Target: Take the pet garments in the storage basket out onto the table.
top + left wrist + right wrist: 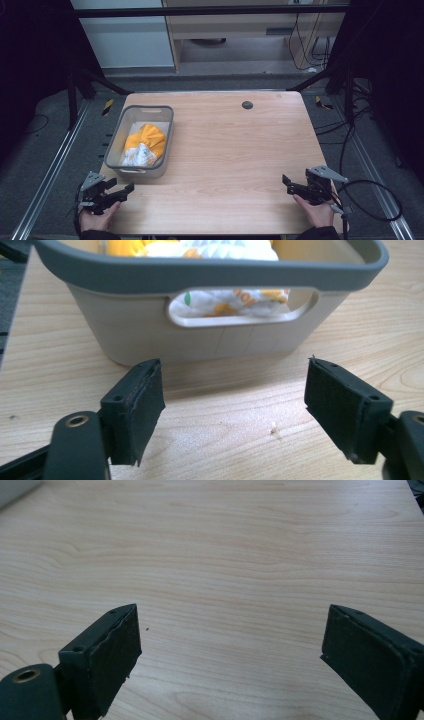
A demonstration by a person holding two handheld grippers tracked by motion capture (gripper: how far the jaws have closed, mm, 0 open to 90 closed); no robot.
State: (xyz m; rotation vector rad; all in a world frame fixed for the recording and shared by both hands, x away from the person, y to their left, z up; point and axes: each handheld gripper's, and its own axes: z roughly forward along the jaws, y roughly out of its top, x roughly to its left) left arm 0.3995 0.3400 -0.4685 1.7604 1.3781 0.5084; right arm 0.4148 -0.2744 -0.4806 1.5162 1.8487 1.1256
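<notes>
Grey basket [116, 141] at table's left edge, yellow-white cloth [143, 144] inside.

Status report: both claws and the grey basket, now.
Left claw open, empty, facing the grey basket. Right claw open over bare table. Orange-and-white cloth sits inside basket. Nothing in the way.

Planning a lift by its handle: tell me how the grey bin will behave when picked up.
The bin looks like stiff plastic, so it should probably keep its shape. It holds only a crumpled orange cloth, so it is likely light. Lifted by one handle slot, it may tilt.
</notes>
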